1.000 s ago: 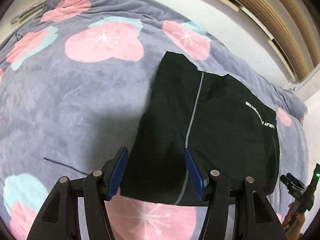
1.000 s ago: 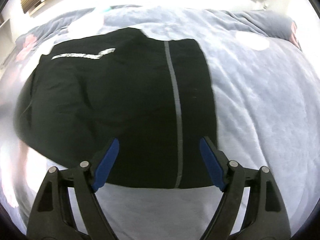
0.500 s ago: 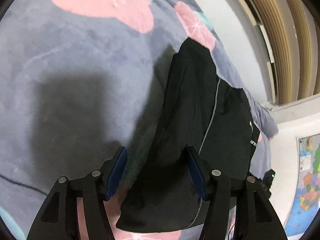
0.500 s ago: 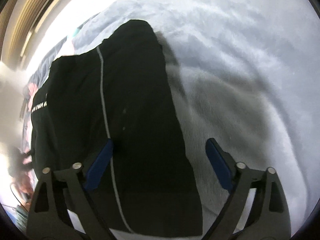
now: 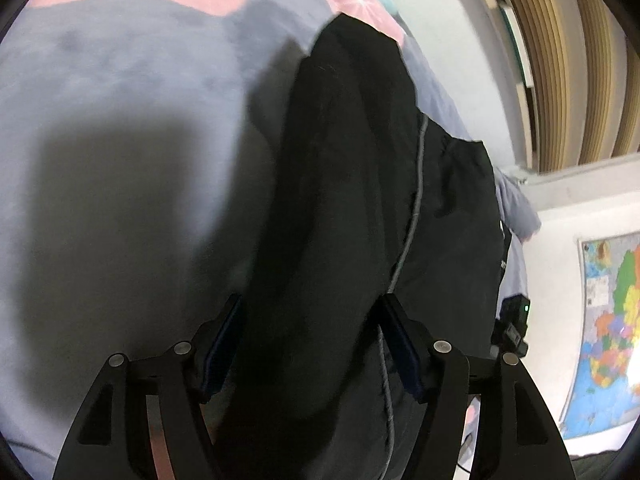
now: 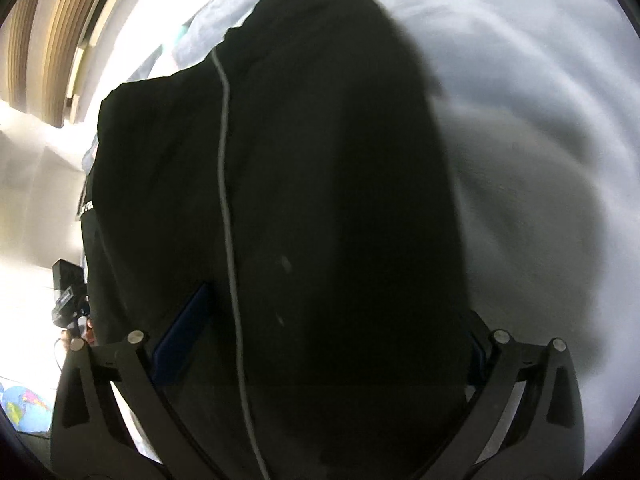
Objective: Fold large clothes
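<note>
A folded black garment (image 5: 360, 208) with a thin grey stripe lies on a grey blanket with pink flowers (image 5: 120, 128). My left gripper (image 5: 312, 344) is open, its blue-padded jaws standing on either side of the garment's near end, with the cloth between them. In the right wrist view the same garment (image 6: 304, 208) fills most of the frame. My right gripper (image 6: 328, 344) is open too, with the garment's near end between its jaws; its right finger is mostly hidden by the cloth.
A wall with wooden slats (image 5: 560, 60) runs behind the bed. A coloured map (image 5: 608, 332) hangs at the right. The other gripper (image 5: 514, 324) shows past the garment's far edge. The blanket (image 6: 540, 140) stretches to the right of the garment.
Both grippers have come down and forward onto the garment's ends, so the cloth now lies between the open jaws and fills much more of each view.
</note>
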`<state>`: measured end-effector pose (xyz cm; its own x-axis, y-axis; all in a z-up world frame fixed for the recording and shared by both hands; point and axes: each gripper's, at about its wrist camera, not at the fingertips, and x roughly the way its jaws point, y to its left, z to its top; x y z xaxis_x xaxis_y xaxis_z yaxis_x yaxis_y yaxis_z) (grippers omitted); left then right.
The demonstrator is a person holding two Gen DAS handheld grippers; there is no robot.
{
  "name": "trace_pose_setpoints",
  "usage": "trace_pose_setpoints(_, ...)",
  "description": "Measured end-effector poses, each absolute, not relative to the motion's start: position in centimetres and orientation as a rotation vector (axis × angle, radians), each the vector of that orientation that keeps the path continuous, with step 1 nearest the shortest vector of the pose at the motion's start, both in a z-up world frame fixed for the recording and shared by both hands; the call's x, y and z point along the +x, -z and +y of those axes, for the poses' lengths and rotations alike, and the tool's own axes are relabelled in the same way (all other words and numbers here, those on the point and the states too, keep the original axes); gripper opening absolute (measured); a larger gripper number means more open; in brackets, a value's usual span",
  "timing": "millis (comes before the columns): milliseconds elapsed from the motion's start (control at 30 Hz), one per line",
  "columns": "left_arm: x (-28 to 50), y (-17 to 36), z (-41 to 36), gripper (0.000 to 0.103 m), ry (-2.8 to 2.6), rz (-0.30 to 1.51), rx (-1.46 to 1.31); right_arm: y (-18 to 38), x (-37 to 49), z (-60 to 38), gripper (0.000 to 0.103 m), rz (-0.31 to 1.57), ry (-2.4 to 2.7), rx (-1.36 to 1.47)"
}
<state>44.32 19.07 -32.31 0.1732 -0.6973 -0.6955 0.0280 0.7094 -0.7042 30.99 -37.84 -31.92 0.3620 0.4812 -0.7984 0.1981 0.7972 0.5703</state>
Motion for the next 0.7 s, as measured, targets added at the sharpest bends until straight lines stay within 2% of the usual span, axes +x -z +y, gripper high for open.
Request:
trace_pose_setpoints(267, 45.9, 32.9, 16.4, 0.078, 0.578, 1.367, -0.634, 33.8, 32.1, -38.1, 0.102, 1.194, -0.268, 0.768)
trace_pose_setpoints(300, 46.0, 32.9, 16.4, 0.078, 0.565, 1.366, -0.643, 33.8, 32.2, -38.1, 0.097, 1.19, -0.272, 0.767)
trace_pose_setpoints(333, 45.9, 32.6, 16.3, 0.072, 0.554, 1.355, -0.64, 33.8, 32.2, -38.0, 0.091, 1.185, -0.277, 0.764)
trace_pose_setpoints(367, 45.6, 32.1, 15.9, 0.066, 0.543, 1.333, -0.607, 33.5, 32.0, -37.9, 0.076, 1.179, -0.286, 0.769)
trace_pose_setpoints(400, 45.1, 31.3, 15.5, 0.052, 0.54, 1.301, -0.549, 33.2, 31.7, -37.8, 0.062, 1.167, -0.287, 0.773)
trace_pose_setpoints(433, 44.5, 30.4, 15.2, 0.043, 0.542, 1.271, -0.497, 32.7, 31.5, -37.7, 0.055, 1.158, -0.288, 0.763)
trace_pose_setpoints(467, 43.8, 29.4, 15.1, 0.04, 0.542, 1.242, -0.489, 31.9, 31.2, -37.5, 0.044, 1.149, -0.289, 0.744)
trace_pose_setpoints(500, 43.2, 28.5, 15.2, 0.036, 0.546, 1.216, -0.501, 31.5, 31.0, -37.3, 0.038, 1.145, -0.287, 0.733)
trace_pose_setpoints(567, 41.9, 26.3, 15.0, 0.033, 0.565, 1.15, -0.508, 29.9, 30.3, -37.0, 0.032, 1.128, -0.283, 0.694)
trace_pose_setpoints(700, 38.1, 20.1, 13.8, 0.032, 0.645, 1.025, -0.488, 25.3, 29.0, -35.9, 0.029, 1.063, -0.315, 0.629)
